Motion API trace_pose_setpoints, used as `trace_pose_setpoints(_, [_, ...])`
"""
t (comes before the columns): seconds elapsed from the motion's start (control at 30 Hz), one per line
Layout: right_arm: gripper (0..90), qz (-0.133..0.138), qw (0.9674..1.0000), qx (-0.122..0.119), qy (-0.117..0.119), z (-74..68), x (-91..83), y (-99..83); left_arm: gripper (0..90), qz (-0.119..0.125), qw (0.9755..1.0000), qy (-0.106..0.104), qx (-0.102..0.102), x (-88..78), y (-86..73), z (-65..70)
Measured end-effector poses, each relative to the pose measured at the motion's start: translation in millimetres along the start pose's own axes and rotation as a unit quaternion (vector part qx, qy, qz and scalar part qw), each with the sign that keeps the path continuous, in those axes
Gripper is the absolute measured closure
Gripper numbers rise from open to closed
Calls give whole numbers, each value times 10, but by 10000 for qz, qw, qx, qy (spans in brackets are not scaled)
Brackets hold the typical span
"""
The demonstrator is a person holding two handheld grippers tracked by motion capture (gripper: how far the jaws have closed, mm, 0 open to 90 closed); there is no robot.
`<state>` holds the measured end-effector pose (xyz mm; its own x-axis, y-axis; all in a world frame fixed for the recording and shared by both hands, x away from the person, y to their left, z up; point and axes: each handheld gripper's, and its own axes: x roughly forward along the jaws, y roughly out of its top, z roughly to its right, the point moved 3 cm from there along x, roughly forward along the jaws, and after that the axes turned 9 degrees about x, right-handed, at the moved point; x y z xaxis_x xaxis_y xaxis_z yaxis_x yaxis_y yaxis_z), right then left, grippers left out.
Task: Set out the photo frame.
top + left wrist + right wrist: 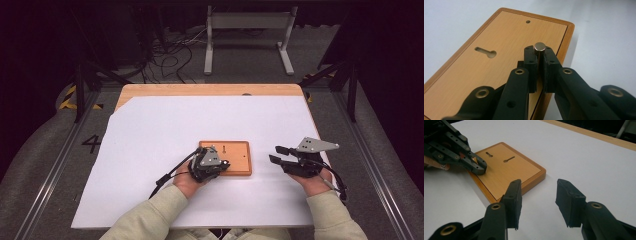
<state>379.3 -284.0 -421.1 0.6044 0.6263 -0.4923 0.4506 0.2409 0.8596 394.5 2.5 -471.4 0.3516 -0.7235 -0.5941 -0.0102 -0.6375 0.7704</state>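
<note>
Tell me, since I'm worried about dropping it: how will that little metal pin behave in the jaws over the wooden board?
The metal pin looks smooth and shiny, so it may slip. Being round, it would probably roll if dropped on the wooden board. It looks rigid, and the left gripper pinches it firmly.

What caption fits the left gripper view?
Left gripper shut on a metal pin above the wooden board.

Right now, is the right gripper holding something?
No, the right gripper has its jaws apart over the white sheet, with nothing between them.
</note>
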Motion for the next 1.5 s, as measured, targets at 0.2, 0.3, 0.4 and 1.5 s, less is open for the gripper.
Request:
trace_pose_setpoints(0.2, [557, -11, 10000, -11, 6, -8, 5, 1, 843, -73, 9979, 223, 608, -27, 7, 90])
trace_pose_setpoints(0.3, [557, -13, 10000, -27, -2, -12, 6, 3, 844, -129, 9951, 343, 923, -43, 17, 137])
trace_pose_setpoints(0.4, [557, -3, 10000, -34, 1, -21, 2, 9, 845, -178, 9927, 455, 1106, -53, 23, 180])
trace_pose_setpoints(1.5, [184, -1266, 9865, 731, 738, -78, 666, 421, 845, -195, 9820, 861, 1667, -75, 0, 330])
